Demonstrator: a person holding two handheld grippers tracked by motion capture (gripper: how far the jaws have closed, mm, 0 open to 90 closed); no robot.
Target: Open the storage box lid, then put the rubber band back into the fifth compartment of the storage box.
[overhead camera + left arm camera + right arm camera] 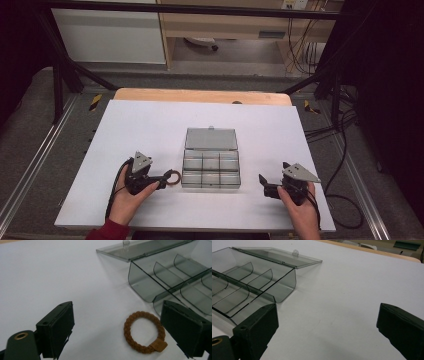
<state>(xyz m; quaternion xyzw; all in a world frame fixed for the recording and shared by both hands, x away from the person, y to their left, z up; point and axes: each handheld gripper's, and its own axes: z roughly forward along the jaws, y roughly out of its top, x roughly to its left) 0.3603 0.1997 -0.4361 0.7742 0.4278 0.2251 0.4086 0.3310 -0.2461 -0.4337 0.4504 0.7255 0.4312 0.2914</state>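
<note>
— Where is the hair tie?
— The brown braided hair tie (144, 332) lies flat on the white counter (150, 130), between the left gripper's (117, 332) wide-apart jaws, just beside the open clear compartment box (211, 170).
— And the right gripper (327, 332)?
— Jaws apart, empty, right of the box.

Your left hand (127, 197) comes in from the bottom edge, dark red sleeve (107, 231) at the wrist, wrapped around the left gripper (168, 178). Jaws point right, spread wide apart, low over the table. Grey plate sits on top, tilted.

Your right hand (300, 210) grips the right gripper (264, 184) from behind. Jaws point left, toward the other gripper, likewise spread wide, nothing between them. Both grippers well apart, roughly level.
</note>
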